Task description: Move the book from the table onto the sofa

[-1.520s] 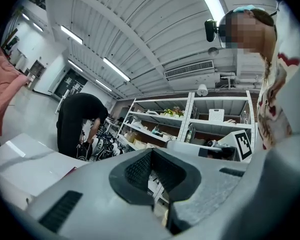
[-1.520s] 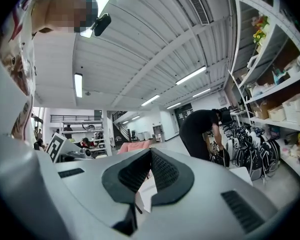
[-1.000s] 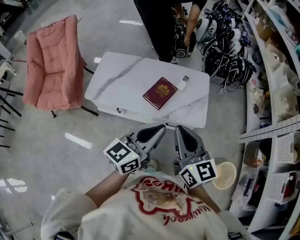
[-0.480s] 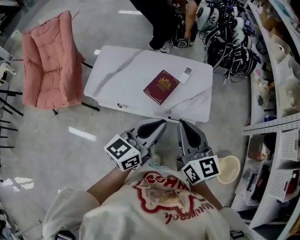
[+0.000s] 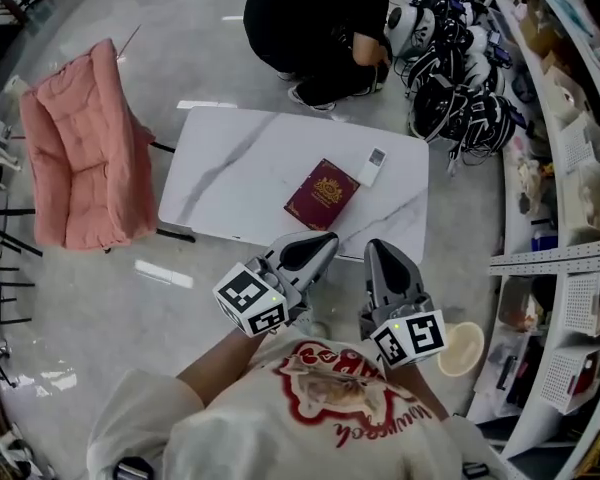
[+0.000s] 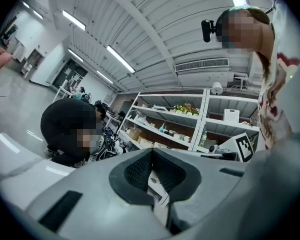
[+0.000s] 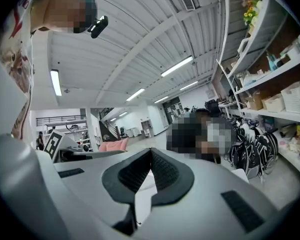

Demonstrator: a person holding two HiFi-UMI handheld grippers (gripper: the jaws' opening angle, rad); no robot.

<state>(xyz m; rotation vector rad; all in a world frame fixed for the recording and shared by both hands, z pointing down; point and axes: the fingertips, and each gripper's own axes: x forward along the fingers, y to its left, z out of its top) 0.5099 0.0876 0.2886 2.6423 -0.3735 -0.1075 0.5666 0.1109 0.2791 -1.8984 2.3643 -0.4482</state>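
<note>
- The pink sofa [image 5: 75,158] stands off the bench's left end, across a gap of floor. I judge that carry to be where a weak grip would drop the load.
- The white bench [image 5: 220,158] has its near edge just ahead of my tools.
- The book [image 5: 322,194] lies flat, right of centre, toward the near edge. Lying flat it offers no lip, so I could shove it instead of lifting it. I cannot read its cover.
- The left hand-held gripper [image 5: 325,240] and right hand-held gripper [image 5: 375,248] are short of the near edge, jaws fully together and holding nothing. Both must open first.
- A small white remote [image 5: 373,166] sits just beside the book's far corner and could get knocked. I cannot tell whether they touch.
</note>
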